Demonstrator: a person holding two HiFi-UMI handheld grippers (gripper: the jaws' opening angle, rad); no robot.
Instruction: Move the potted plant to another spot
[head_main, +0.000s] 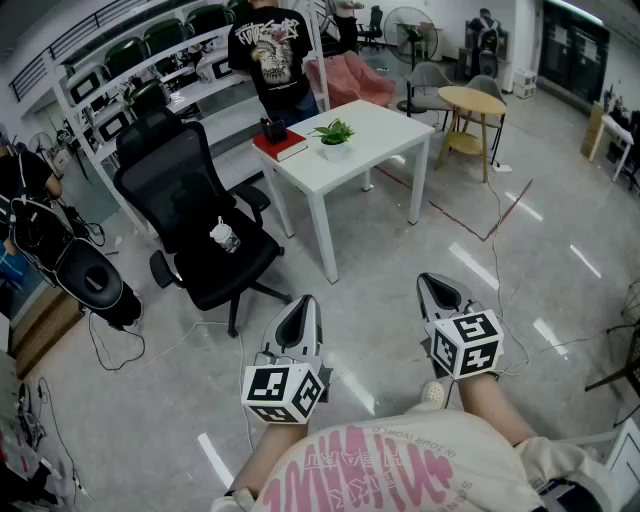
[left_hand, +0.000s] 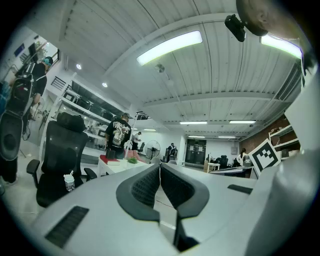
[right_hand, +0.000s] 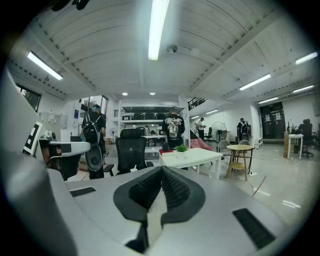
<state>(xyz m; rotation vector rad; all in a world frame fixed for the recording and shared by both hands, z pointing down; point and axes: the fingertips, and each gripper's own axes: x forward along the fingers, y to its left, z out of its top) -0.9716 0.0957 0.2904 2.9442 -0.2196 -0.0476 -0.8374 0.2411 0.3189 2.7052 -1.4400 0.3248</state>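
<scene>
The potted plant (head_main: 334, 137) stood on the white table (head_main: 385, 125), well apart from both grippers. The left gripper (head_main: 302, 310) and the right gripper (head_main: 434, 290) had their jaws pressed together and empty. The best step seemed to be to walk closer, then open one and take the pot low. There was one plant, one red book (head_main: 281, 146) and two grippers.

Left gripper (head_main: 300, 318) and right gripper (head_main: 438, 293), held side by side, jaws closed, empty, pointing forward.

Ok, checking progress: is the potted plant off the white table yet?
No, the potted plant stands on the white table.
</scene>
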